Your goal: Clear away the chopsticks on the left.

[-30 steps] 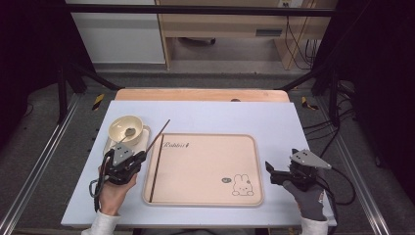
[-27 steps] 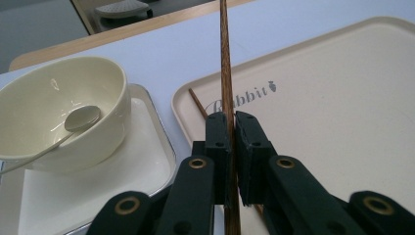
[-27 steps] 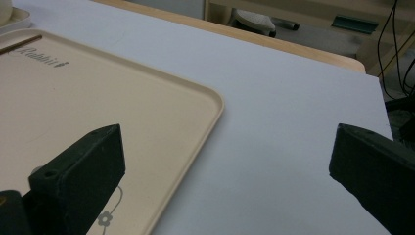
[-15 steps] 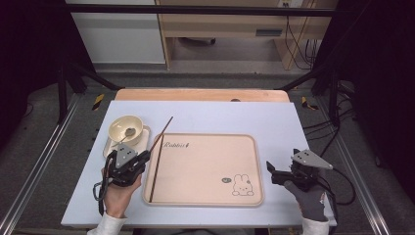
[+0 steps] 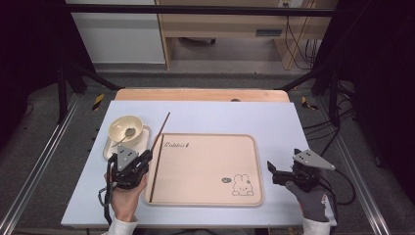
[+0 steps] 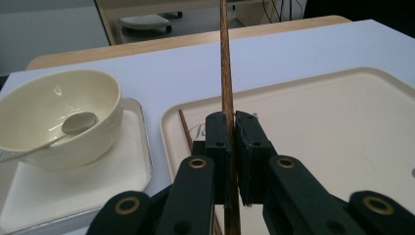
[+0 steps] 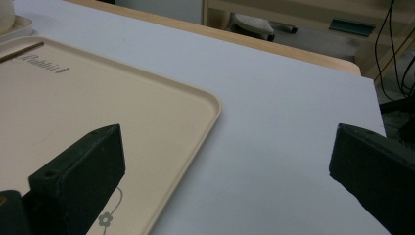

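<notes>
White table, left hand-held gripper clamping a chopstick, right hand-held gripper spread wide

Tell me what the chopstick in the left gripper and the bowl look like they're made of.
Chopstick: likely wood, brown with a streaky grain, dull finish. Bowl: cream and glossy with bright highlights, so glazed ceramic or melamine; the look can't settle which.
</notes>
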Motion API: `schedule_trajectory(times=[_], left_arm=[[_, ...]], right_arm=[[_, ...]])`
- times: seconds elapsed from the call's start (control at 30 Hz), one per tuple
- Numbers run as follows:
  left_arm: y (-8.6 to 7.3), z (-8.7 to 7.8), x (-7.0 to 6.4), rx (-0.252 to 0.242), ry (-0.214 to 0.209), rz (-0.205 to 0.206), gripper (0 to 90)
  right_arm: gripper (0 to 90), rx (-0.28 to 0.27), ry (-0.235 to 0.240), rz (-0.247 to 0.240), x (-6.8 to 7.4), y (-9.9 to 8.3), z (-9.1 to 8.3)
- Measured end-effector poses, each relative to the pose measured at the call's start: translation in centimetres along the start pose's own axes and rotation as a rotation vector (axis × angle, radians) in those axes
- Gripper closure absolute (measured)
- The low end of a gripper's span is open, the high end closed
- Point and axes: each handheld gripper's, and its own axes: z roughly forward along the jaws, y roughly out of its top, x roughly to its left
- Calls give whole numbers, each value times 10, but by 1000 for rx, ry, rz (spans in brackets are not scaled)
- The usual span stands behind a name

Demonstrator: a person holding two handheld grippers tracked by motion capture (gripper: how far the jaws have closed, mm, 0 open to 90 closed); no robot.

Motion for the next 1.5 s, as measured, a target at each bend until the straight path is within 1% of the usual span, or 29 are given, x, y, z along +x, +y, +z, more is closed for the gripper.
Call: schedule_trajectory(times=[0.07,0.2,0.3,0.47,0.5,0.67,0.77,0.87,1.0,1.13,1.27,1.3,1.5], left_arm=[[-3,1,-3,-3,11,-20,850],[-9,3,-9,-8,25,-64,850],[-16,6,-15,-1,34,-86,849],[-24,10,-19,9,56,-117,850],[-26,10,-20,8,55,-132,849],[-32,14,-25,4,60,-159,849],[-34,17,-29,5,65,-167,850],[-36,20,-31,7,83,-162,849],[-42,25,-31,15,103,-181,849],[-45,28,-31,20,110,-187,849],[-49,33,-33,32,116,-182,849],[-50,34,-33,34,114,-186,849],[-55,41,-33,53,132,-187,849]], right_arm=[[5,-3,3,6,0,0,-1],[5,1,4,3,0,0,0],[4,3,6,0,1,0,1],[5,3,7,2,1,0,1],[4,3,7,2,1,0,1],[4,3,9,0,1,-1,2],[4,7,10,-2,2,-1,2],[4,8,11,1,2,-1,2],[4,5,9,-5,1,-1,2],[4,7,8,-3,2,-1,3],[4,10,10,-8,2,-1,3],[4,10,10,-6,2,-1,3],[4,10,10,-9,2,-1,3]])
